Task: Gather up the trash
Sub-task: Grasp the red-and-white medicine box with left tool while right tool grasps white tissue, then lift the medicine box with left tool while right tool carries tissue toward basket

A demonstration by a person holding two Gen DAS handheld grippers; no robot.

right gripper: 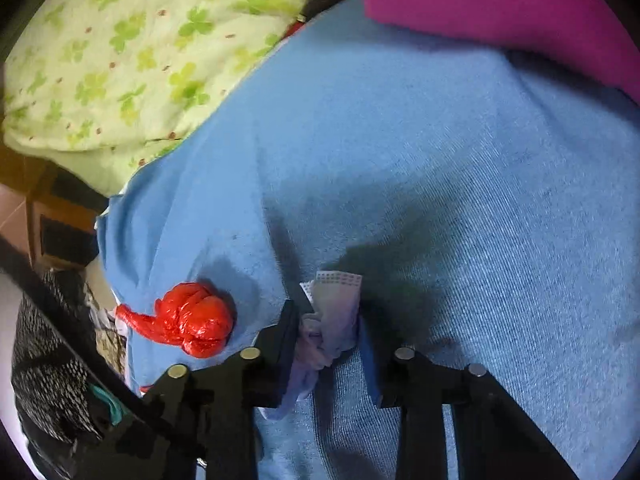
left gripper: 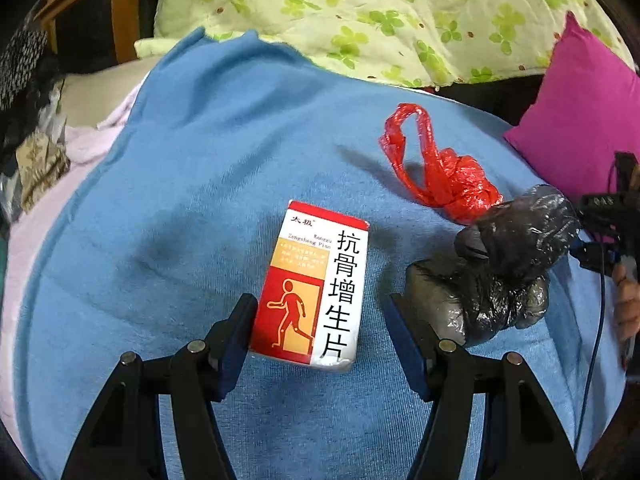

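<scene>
Brightness: both views evenly lit, colours vivid.
Shadows: soft dark patches on the blue blanket (right gripper: pixel 460 168), darkest just ahead of the right gripper (right gripper: pixel 328 320).
Glare: small highlights on the red plastic bag (left gripper: pixel 452 180) and the crumpled black bag (left gripper: pixel 504 272).
Blur: right wrist view softer, blocky near its lower left.
Distortion: fisheye bending, black corners in both views.

Red-white-orange box (left gripper: pixel 310 284) between black left claw (left gripper: pixel 322 336) fingers; red bag (left gripper: pixel 444 172) beyond; blue blanket (left gripper: pixel 200 152); green clover-print quilt (left gripper: pixel 360 12); magenta pillow (left gripper: pixel 580 112).
</scene>
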